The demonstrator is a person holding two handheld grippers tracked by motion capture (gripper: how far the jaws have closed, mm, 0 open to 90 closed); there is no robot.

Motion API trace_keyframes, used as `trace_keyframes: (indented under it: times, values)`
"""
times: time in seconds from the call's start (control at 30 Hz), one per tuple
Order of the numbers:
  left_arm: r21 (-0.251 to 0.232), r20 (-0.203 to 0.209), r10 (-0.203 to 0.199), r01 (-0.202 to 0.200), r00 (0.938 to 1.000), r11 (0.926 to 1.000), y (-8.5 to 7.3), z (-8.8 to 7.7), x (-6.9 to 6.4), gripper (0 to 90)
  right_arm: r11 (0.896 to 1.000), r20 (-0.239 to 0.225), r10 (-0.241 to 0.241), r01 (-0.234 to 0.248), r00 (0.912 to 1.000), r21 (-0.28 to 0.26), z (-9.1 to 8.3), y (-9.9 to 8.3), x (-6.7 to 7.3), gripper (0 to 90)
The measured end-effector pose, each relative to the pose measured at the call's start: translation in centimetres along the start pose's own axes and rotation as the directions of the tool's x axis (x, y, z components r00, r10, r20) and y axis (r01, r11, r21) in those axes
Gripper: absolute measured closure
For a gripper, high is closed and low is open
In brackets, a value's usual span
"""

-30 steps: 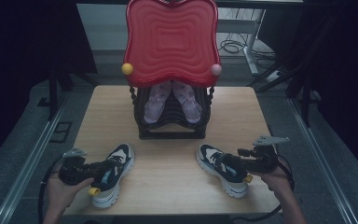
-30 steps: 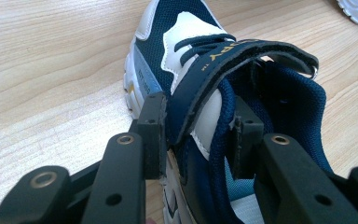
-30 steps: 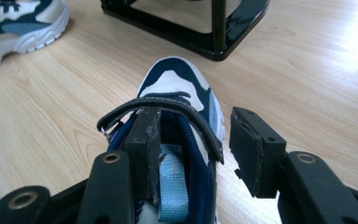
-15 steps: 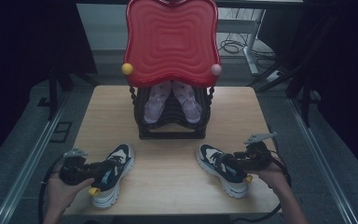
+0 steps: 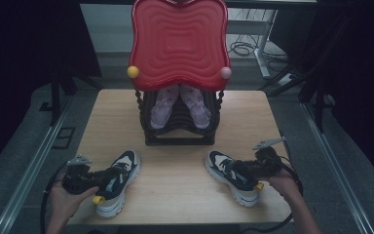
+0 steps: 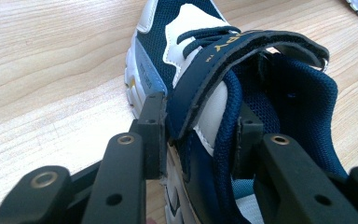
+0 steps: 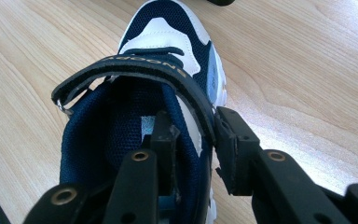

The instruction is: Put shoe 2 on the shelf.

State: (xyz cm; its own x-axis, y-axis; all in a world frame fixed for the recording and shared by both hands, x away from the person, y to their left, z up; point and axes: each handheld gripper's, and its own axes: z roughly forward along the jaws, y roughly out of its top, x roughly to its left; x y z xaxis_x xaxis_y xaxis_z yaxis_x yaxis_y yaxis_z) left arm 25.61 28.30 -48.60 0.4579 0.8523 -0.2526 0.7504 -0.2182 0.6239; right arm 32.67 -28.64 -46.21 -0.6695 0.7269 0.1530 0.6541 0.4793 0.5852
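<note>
Two navy-and-white shoes lay in front of the rack [image 5: 179, 131], which held two pink shoes [image 5: 180, 106] — left shoe [image 5: 117, 179] pinched at its collar wall by the left gripper [image 6: 199, 135], right shoe [image 5: 233, 176] by the right gripper [image 7: 193, 140], whose jaws had just been closing. Each grip looked best set deep on the wall — then lifted level towards the rack.

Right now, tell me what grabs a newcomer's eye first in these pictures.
The big red wavy panel at the table's far edge dominates, topping a black rack that holds pink shoes. Nearer the person, two navy-and-white sneakers lie apart: the left sneaker with the left gripper clamped on its side wall, and the right sneaker, whose wall stands between the right gripper's just-closing jaws.
</note>
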Motion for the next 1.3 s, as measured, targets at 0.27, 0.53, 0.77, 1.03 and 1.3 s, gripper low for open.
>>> trace_keyframes:
  times: [0.27,0.53,0.77,1.03,1.3]
  values:
    - [-0.024,-0.003,0.001,-0.001,1.0000,0.9997,-0.2,-0.2,0.0,67.2,1.000,0.000,0.005,-0.005,1.0000,-0.026,-0.1,-0.3,0.1,74.4]
    - [-0.046,-0.008,-0.012,0.012,0.9999,0.9989,-0.4,-0.3,0.2,67.5,0.996,-0.019,0.047,-0.048,0.9987,-0.076,-0.2,-1.0,-0.4,72.6]
    - [-0.042,-0.002,-0.011,0.011,0.9999,0.9991,-0.4,-0.3,0.2,67.4,0.998,-0.043,0.033,-0.035,0.9985,-0.046,0.0,0.0,-0.7,64.6]
    - [-0.042,0.003,-0.010,0.010,1.0000,0.9991,-0.4,-0.2,0.2,67.3,1.000,-0.046,0.000,-0.002,0.9989,-0.031,-0.1,1.1,-0.4,65.1]
    - [-0.054,0.000,-0.013,0.012,0.9999,0.9985,-0.6,-0.4,0.3,68.0,1.000,-0.008,-0.015,0.015,0.9999,-0.020,-0.1,1.1,-0.1,73.8]
